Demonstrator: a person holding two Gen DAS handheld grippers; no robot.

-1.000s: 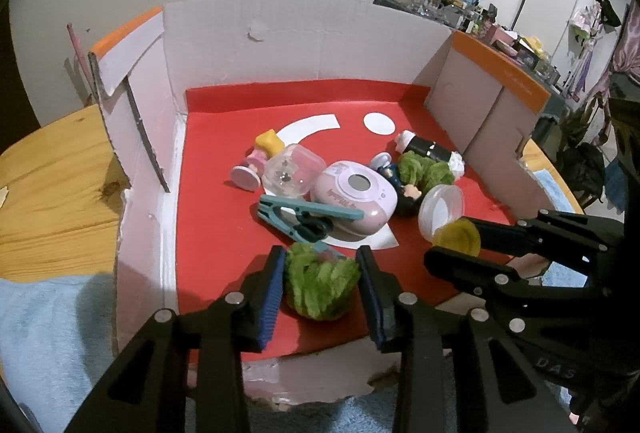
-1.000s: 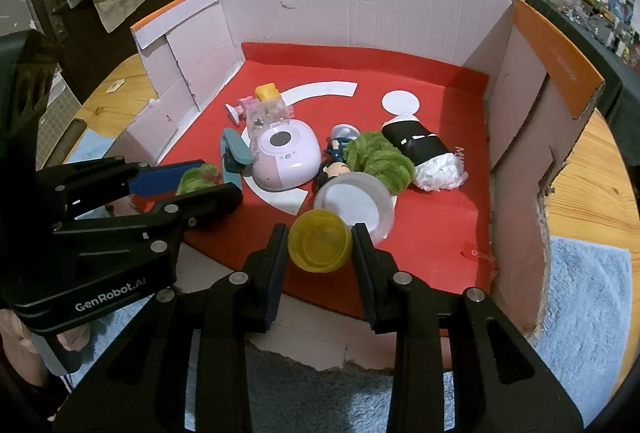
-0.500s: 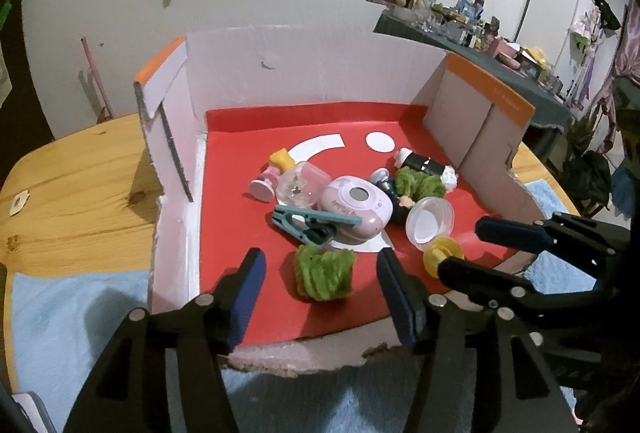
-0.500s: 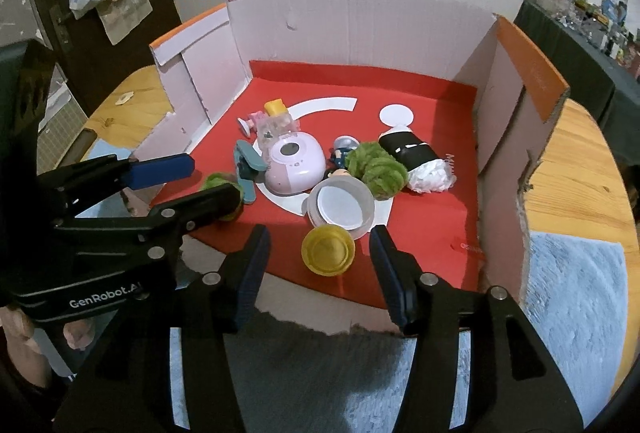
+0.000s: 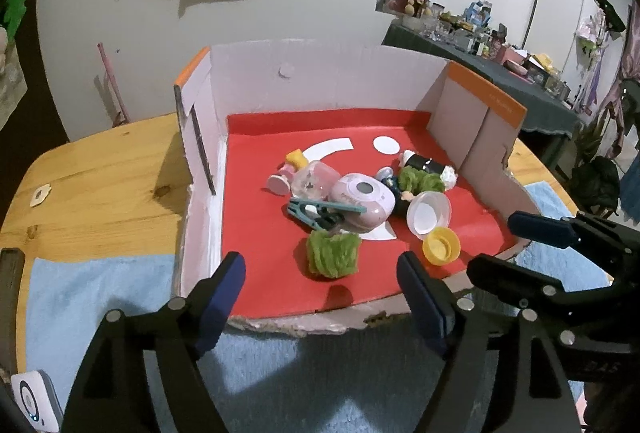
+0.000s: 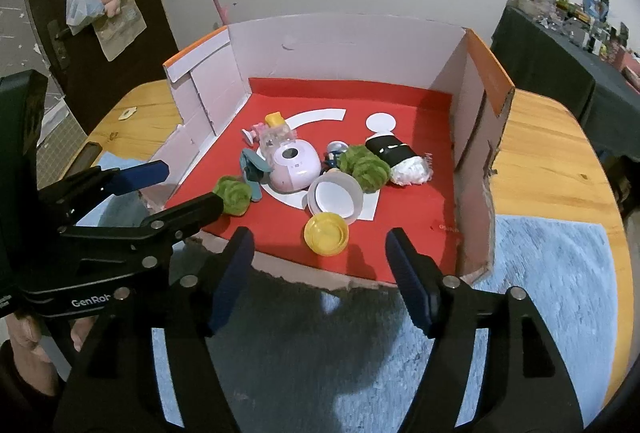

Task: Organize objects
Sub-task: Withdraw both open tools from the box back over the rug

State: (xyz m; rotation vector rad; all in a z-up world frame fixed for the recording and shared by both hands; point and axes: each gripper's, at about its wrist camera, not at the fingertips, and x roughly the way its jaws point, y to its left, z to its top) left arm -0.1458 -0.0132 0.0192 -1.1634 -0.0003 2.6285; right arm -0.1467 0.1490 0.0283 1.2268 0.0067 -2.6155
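A cardboard box (image 5: 320,81) with a red floor holds a pile of small toys. A green fuzzy ball (image 5: 333,253) lies on the red floor near the torn front edge. My left gripper (image 5: 319,263) hovers just short of it; its jaws are opening and nothing is between the pads. A yellow cap (image 6: 326,233) lies nearby on the floor. My right gripper (image 6: 319,239) is pulled back from it, jaws opening and clear of the cap. Each gripper also shows in the other's view, the right gripper (image 5: 496,245) and the left gripper (image 6: 188,185).
In the box's middle lie a pink toy camera (image 5: 362,195), a teal clothespin (image 5: 320,211), a white round lid (image 5: 429,213), another green fuzzy ball (image 5: 420,181) and a black-and-white roll (image 6: 394,153). The box sits on a wooden table (image 5: 100,185) with a blue towel (image 6: 552,273) in front.
Both grippers went from shut to wide. The left let go of the green fuzzy ball, the right let go of the yellow cap. Both drew back and upward from the box floor.
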